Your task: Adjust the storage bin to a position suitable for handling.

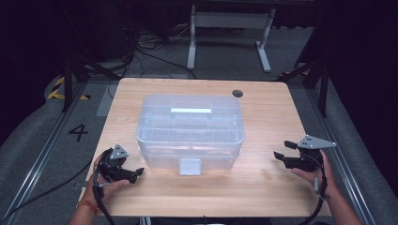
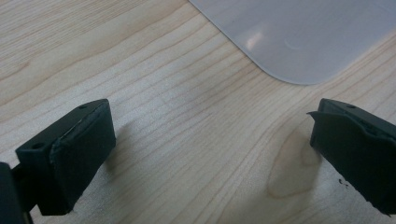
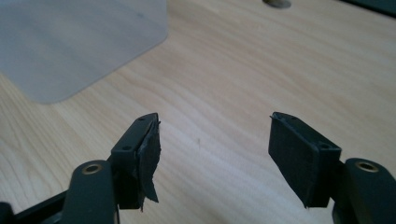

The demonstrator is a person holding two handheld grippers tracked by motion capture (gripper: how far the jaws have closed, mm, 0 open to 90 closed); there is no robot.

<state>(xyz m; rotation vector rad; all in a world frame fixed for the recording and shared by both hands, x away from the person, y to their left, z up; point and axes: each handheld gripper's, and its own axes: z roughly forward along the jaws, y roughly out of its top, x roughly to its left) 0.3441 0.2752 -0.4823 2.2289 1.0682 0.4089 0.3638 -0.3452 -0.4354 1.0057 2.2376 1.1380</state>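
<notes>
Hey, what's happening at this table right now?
A person sits at a wooden table with a two-jaw gripper in each hand. A clear plastic storage box stands in the middle, lid on, its front latch facing the person. The left gripper rests near the box's front left corner and the right gripper is off to its right. Both have their jaws open, holding nothing, and neither touches the box.
</notes>
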